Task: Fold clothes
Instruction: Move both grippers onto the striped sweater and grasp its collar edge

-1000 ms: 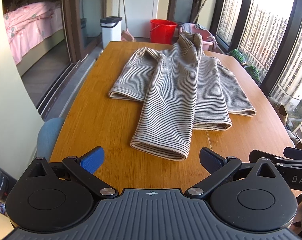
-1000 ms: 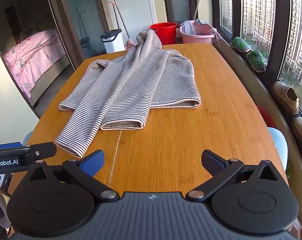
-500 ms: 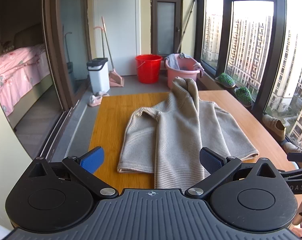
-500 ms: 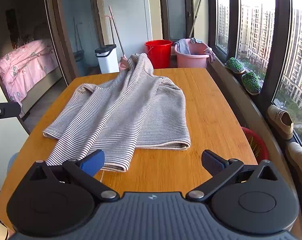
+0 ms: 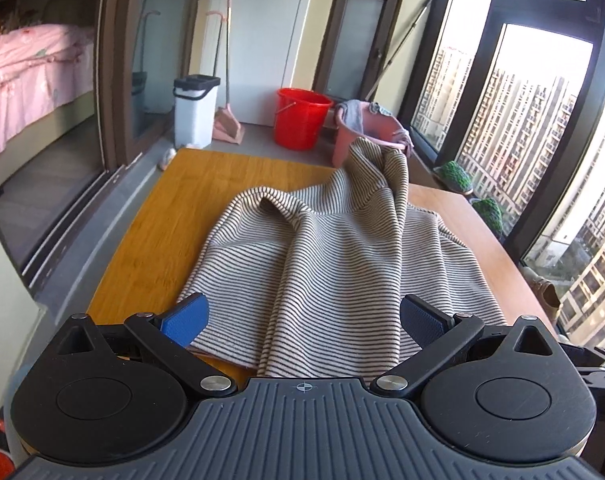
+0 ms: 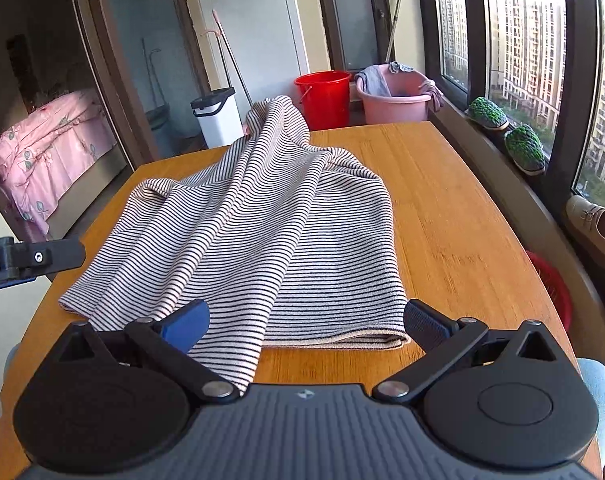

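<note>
A striped beige-and-black sweater [image 5: 322,264] lies rumpled on the wooden table [image 5: 174,216], one sleeve draped down its front toward me. My left gripper [image 5: 304,318] is open over the sweater's near hem, nothing between its blue pads. In the right wrist view the same sweater [image 6: 262,232] spreads across the table [image 6: 454,216]. My right gripper [image 6: 306,320] is open just above the near hem and the hanging sleeve end. The left tool's body [image 6: 30,258] shows at that view's left edge.
Beyond the table's far end stand a red bucket [image 5: 302,124], a pink basin [image 6: 394,96] with cloths and a white bin [image 5: 194,110]. Windows and a sill with green slippers [image 6: 522,148] run along the right. A sliding door and pink bed [image 5: 26,76] lie left.
Both grippers have moved forward and lower over the sweater's near hem; a second ago they stood back over bare table. Both stay open. The sweater has not moved.
</note>
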Available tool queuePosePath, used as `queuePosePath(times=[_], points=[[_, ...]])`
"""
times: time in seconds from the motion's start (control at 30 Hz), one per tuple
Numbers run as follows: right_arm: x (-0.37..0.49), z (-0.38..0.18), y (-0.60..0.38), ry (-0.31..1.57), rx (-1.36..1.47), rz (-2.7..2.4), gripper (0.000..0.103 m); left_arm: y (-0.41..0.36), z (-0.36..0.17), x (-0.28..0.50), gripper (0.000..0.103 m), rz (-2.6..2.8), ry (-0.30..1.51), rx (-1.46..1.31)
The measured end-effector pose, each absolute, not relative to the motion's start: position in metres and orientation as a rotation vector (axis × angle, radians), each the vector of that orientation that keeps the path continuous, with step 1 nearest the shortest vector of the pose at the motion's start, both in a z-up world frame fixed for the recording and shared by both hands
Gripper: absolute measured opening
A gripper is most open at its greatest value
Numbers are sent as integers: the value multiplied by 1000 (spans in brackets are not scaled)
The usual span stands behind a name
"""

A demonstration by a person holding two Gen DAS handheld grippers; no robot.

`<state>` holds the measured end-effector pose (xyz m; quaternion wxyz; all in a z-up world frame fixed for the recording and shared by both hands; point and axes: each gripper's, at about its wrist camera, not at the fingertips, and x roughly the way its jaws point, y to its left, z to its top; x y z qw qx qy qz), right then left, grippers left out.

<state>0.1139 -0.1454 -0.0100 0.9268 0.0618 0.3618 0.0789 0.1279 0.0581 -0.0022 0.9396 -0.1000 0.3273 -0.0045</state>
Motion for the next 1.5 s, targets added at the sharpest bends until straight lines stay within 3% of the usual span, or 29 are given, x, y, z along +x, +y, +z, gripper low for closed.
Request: queuePosePath(times=[0.27, 0.53, 0.83, 0.97, 1.03, 1.13, 1.2, 1.23, 1.27, 1.37, 1.5], points=[[151, -16, -135, 720, 124, 220, 103, 59, -31, 151, 103, -68, 752, -217], [171, -36, -135, 813, 222, 266, 103, 66, -45, 153, 103, -29, 813, -166], [164, -40, -111, 842, -9, 314, 103, 52, -58, 155, 103, -49, 849, -65], [162, -21, -127, 774, 22, 293, 103, 56, -54, 148, 103, -105, 871, -66], [172, -11, -131, 742, 19, 292, 96, 60, -47, 146, 103, -142, 842, -96], [203, -5, -130, 741, 36, 273, 77, 55, -40, 146, 103, -153, 782, -68], [225, -2, -126, 698, 35, 227, 58, 49, -40, 150, 93, -159, 769, -54], [233, 2, -121, 659, 18, 207, 55, 47, -40, 153, 82, -163, 765, -45], [241, 7, -116, 614, -5, 197, 52, 43, -35, 158, 77, -166, 753, -18], [269, 20, -100, 552, -37, 210, 50, 31, -23, 175, 77, -173, 712, 61], [317, 12, -86, 623, -22, 185, 50, 20, -14, 206, 78, -175, 661, 106]])
